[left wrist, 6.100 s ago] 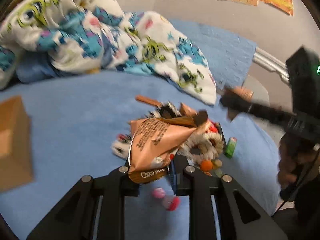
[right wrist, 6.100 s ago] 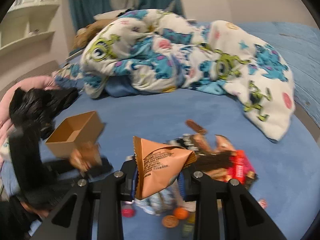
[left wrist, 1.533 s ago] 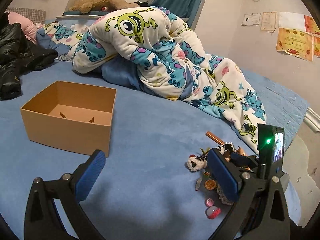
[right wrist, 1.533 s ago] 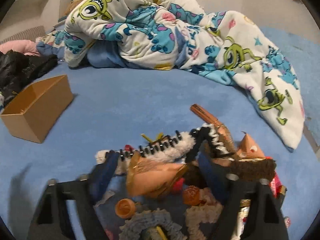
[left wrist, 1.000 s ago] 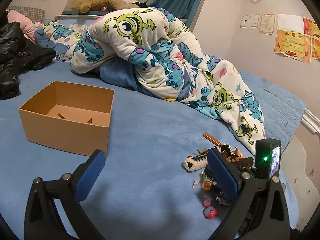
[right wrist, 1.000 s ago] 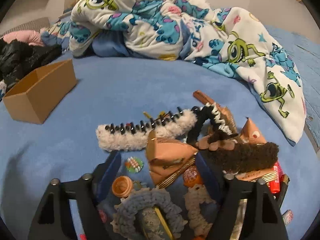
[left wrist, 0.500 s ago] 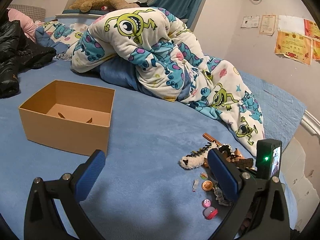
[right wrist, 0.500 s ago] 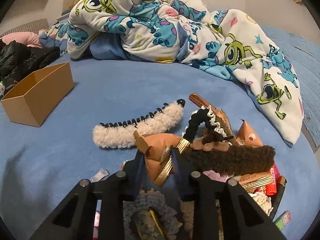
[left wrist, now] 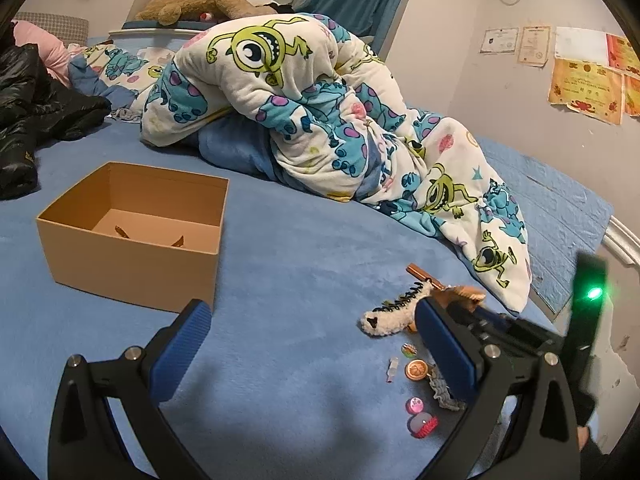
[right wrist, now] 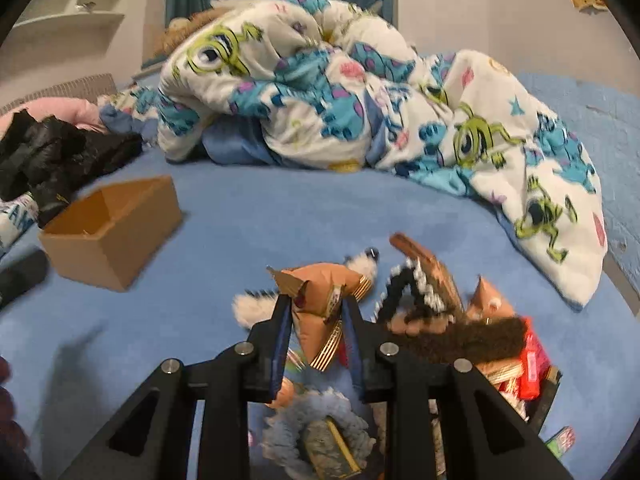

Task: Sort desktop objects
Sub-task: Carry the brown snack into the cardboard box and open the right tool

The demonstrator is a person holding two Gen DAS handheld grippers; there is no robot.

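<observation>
1. Snack packet (right wrist: 320, 300) is the thing I am sorting now; to its left the open cardboard box (left wrist: 132, 224) sits well apart on the blue bedspread (left wrist: 304, 272), and my left gripper (left wrist: 316, 344) hangs with its fingers spread wide, holding nothing.
2. In the middle, my right gripper (right wrist: 314, 312) has its pads pinched on the orange packet, which is clear of the bedspread just above the pile. The hold is on soft, puffy foil, so I judge it could slide out or tear at the crimped edge on the way to the box.
3. The fluffy white hair clip (right wrist: 256, 306) lies right behind the packet; I cannot tell whether they touch. If they snag, it may drag along.
4. To the right, the brown fuzzy clip (right wrist: 472, 334) and red wrappers (right wrist: 530, 360) crowd the pile; a careless swing could scatter them toward the bed's edge.
</observation>
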